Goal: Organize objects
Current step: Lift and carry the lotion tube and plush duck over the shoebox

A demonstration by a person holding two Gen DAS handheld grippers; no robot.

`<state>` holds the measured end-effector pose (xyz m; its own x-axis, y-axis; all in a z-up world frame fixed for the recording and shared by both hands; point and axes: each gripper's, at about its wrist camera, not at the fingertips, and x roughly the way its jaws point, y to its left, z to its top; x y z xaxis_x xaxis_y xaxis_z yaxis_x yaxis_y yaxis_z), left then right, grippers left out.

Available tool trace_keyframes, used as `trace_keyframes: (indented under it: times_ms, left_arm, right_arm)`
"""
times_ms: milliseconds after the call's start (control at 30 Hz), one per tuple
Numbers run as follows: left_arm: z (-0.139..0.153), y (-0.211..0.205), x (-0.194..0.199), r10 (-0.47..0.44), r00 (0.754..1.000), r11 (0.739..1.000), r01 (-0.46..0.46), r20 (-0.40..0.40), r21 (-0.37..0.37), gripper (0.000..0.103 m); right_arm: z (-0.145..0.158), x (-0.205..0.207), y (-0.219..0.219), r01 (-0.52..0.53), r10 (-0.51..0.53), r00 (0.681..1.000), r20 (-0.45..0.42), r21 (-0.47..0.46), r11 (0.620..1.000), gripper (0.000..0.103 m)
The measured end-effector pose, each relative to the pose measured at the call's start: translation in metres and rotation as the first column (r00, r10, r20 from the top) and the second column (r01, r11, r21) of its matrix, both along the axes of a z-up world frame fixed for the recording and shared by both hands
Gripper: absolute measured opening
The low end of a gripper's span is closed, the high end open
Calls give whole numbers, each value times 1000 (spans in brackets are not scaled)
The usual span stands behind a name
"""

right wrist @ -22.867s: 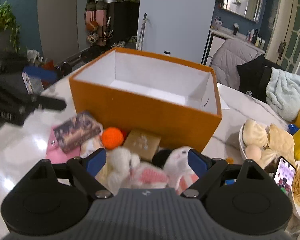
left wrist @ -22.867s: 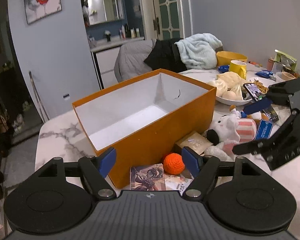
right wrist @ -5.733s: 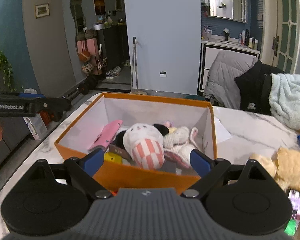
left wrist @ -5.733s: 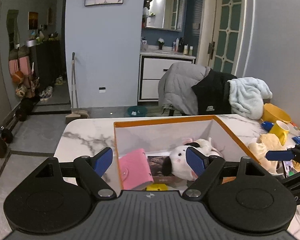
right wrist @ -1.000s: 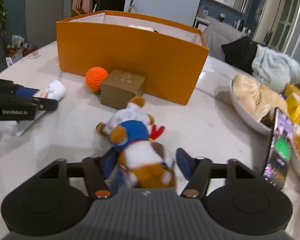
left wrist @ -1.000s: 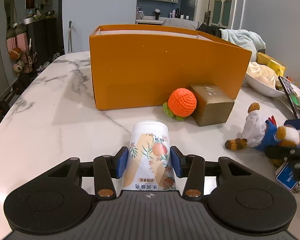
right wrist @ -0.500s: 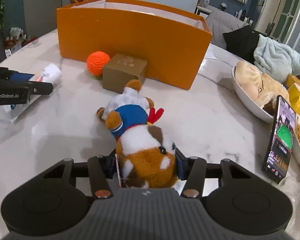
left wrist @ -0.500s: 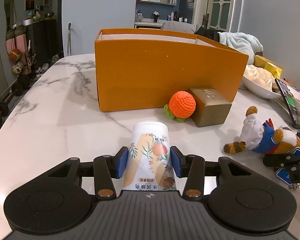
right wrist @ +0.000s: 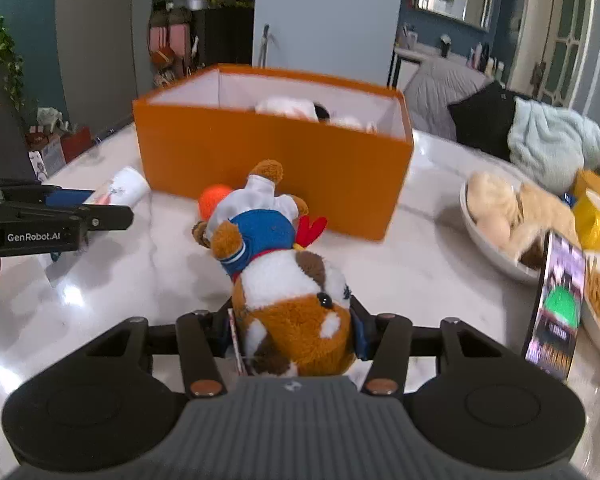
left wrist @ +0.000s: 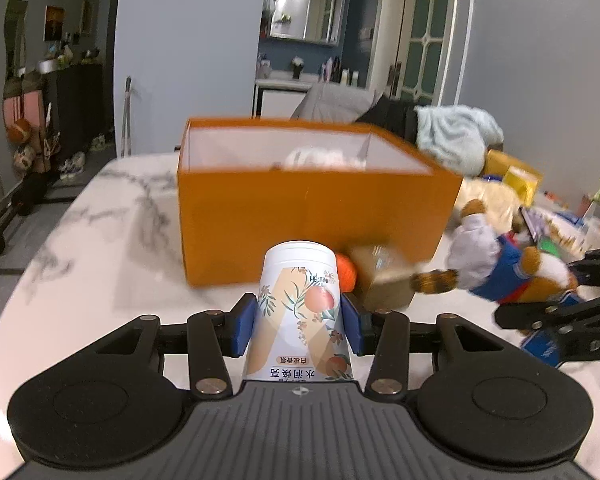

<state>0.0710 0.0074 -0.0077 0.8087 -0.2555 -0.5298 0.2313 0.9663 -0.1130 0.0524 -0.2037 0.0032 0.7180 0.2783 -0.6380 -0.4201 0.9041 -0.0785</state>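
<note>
- Between left tongs (left wrist: 299, 326): floral tube (left wrist: 300, 312), clamped, base hidden.
- Between right tongs (right wrist: 292, 334): plush dog (right wrist: 284, 280), squeezed.
- Inside orange box (right wrist: 268, 160): white plush (right wrist: 296, 109), mostly hidden.
- Behind tube: orange ball (left wrist: 347, 274), brown box (left wrist: 384, 280), blurred.

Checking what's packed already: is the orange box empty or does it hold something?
Not empty. The orange box is open-topped, and a white plush toy shows above its rim.

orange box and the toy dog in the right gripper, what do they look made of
Orange box: likely stiff cardboard, matte orange outside, white lined inside; thin straight walls, crisp folded corners.
Toy dog: plush fabric, fuzzy brown and white pile, blue cloth outfit; soft stuffing bulges between the right gripper's pads.
</note>
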Motion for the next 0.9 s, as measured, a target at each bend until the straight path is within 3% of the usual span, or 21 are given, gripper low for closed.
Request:
trace_keyframes:
  times_ms: [133, 533, 733, 900]
  left_arm:
    - [22, -2, 13, -7, 999, 1000, 8, 33, -25, 53]
    - [86, -14, 87, -26, 994, 998, 20, 107, 59, 53]
    - [93, -23, 119, -1, 994, 996, -9, 111, 89, 53]
    - [78, -21, 153, 48, 998, 998, -50, 40, 29, 53]
  right_arm:
    - [17, 12, 5, -5, 4, 999, 35, 28, 1000, 54]
    - [81, 79, 32, -37, 25, 990, 141, 83, 996, 54]
    - [100, 116, 51, -19, 8, 984, 179, 62, 998, 54]
    - [99, 146, 60, 14, -21, 981, 195, 40, 999, 54]
